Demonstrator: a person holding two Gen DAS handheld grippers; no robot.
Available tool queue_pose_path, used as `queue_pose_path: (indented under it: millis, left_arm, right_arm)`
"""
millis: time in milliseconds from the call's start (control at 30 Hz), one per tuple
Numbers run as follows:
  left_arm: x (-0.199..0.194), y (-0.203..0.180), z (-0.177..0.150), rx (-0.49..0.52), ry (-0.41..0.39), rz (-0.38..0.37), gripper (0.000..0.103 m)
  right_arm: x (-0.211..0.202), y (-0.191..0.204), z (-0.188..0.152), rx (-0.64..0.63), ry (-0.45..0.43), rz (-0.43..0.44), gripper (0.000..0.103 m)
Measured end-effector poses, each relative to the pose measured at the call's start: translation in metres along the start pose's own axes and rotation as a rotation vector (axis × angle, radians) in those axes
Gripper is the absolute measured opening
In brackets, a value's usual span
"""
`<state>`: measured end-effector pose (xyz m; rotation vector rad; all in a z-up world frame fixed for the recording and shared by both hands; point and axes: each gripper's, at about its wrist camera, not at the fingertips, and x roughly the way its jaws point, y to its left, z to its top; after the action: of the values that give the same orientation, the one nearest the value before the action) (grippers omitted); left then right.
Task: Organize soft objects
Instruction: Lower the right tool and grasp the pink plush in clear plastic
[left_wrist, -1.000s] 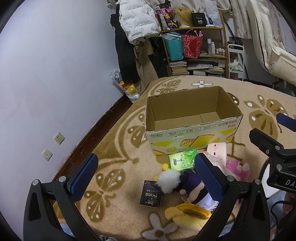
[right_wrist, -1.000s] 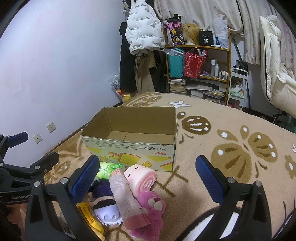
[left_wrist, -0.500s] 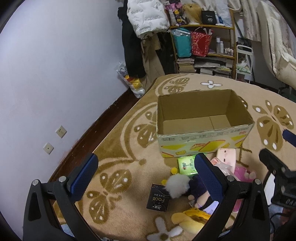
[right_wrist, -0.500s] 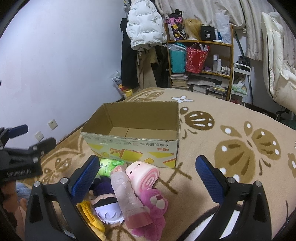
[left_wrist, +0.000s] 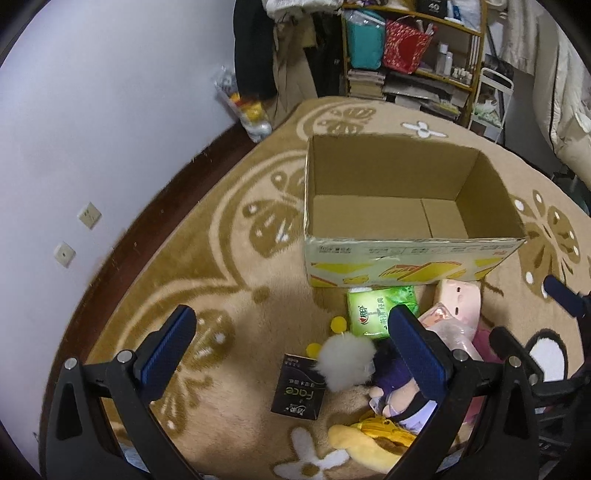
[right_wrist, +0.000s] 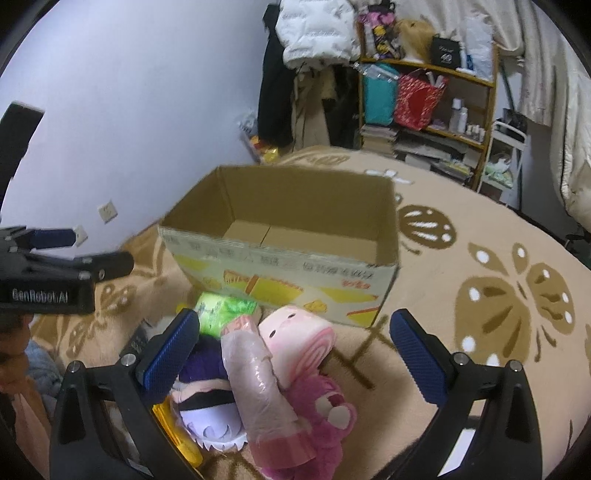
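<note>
Left claw (left_wrist: 291, 343) spread wide, empty, hovering over the rug (left_wrist: 207, 258). Between and just past its fingers: black Face pack (left_wrist: 300, 388) flat on the rug, white fluffy pompom (left_wrist: 346, 362) touching its far right corner, two yellow discs (left_wrist: 338, 324) just beyond. Right finger overlaps the green tissue pack (left_wrist: 380, 312) and purple-haired doll (left_wrist: 395, 384); yellow plush (left_wrist: 369, 441) low right, near the finger base.

Right claw (right_wrist: 291, 345) also spread wide, nothing pinched. Between its fingers, toward the left one: pink wrapped roll (right_wrist: 258, 384) lying over the pink bear (right_wrist: 317, 406), pink swirl-roll plush (right_wrist: 295, 332) touching it behind. The doll sits under the left finger. The tissue pack lies just beyond that fingertip, against the box front.

Cardboard box (right_wrist: 288, 266) open and empty, upright on the rug right behind the pile. Shelf (right_wrist: 424, 99) and hanging coats (right_wrist: 314, 33) at the far wall.
</note>
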<state>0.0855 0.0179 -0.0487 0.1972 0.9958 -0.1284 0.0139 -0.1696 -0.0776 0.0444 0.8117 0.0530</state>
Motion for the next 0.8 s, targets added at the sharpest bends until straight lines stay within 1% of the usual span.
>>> queue_pose_path:
  millis: [100, 167, 200, 233, 300, 333, 367, 400, 433, 500, 533, 567, 700, 800]
  left_arm:
    - [0.014, 0.002, -0.003, -0.022, 0.012, -0.009, 0.103]
    - [0.021, 0.002, -0.005, -0.017, 0.019, 0.023, 0.103]
    - [0.025, 0.0, -0.007, -0.001, 0.021, 0.04, 0.103]
    - [0.027, -0.001, -0.006, 0.007, 0.024, 0.042, 0.103]
    - [0.034, -0.004, -0.006, 0.013, 0.048, 0.033, 0.103]
    - [0.038, -0.004, -0.007, 0.013, 0.062, 0.03, 0.103]
    - [0.042, -0.005, -0.007, 0.014, 0.079, 0.029, 0.103]
    - [0.045, -0.005, -0.008, 0.017, 0.088, 0.029, 0.102]
    - [0.047, -0.006, -0.009, 0.021, 0.102, 0.025, 0.102]
    - [0.05, -0.008, -0.01, 0.024, 0.122, 0.008, 0.102]
    - [0.051, -0.008, -0.011, 0.024, 0.126, -0.004, 0.102]
    - [0.051, -0.009, -0.011, 0.025, 0.128, -0.009, 0.102]
    - [0.058, -0.014, -0.013, 0.023, 0.152, -0.041, 0.102]
    - [0.063, -0.017, -0.015, 0.024, 0.177, -0.064, 0.102]
  right_arm:
    - [0.009, 0.003, -0.003, -0.026, 0.028, -0.015, 0.1]
    - [0.013, 0.004, -0.004, -0.037, 0.035, -0.017, 0.099]
    - [0.017, 0.004, -0.004, -0.042, 0.042, -0.013, 0.098]
    - [0.018, 0.005, -0.005, -0.046, 0.048, -0.007, 0.095]
    - [0.025, 0.006, -0.006, -0.06, 0.071, 0.007, 0.086]
    - [0.029, 0.007, -0.007, -0.067, 0.087, 0.017, 0.085]
    - [0.033, 0.007, -0.009, -0.07, 0.103, 0.029, 0.081]
    - [0.036, 0.008, -0.011, -0.072, 0.115, 0.04, 0.074]
    - [0.039, 0.009, -0.013, -0.075, 0.133, 0.051, 0.071]
    - [0.044, 0.009, -0.017, -0.075, 0.162, 0.064, 0.06]
    - [0.047, 0.009, -0.018, -0.072, 0.177, 0.075, 0.057]
    - [0.048, 0.009, -0.019, -0.07, 0.184, 0.082, 0.052]
    - [0.049, 0.008, -0.022, -0.057, 0.196, 0.103, 0.047]
    - [0.049, 0.005, -0.024, -0.033, 0.202, 0.117, 0.046]
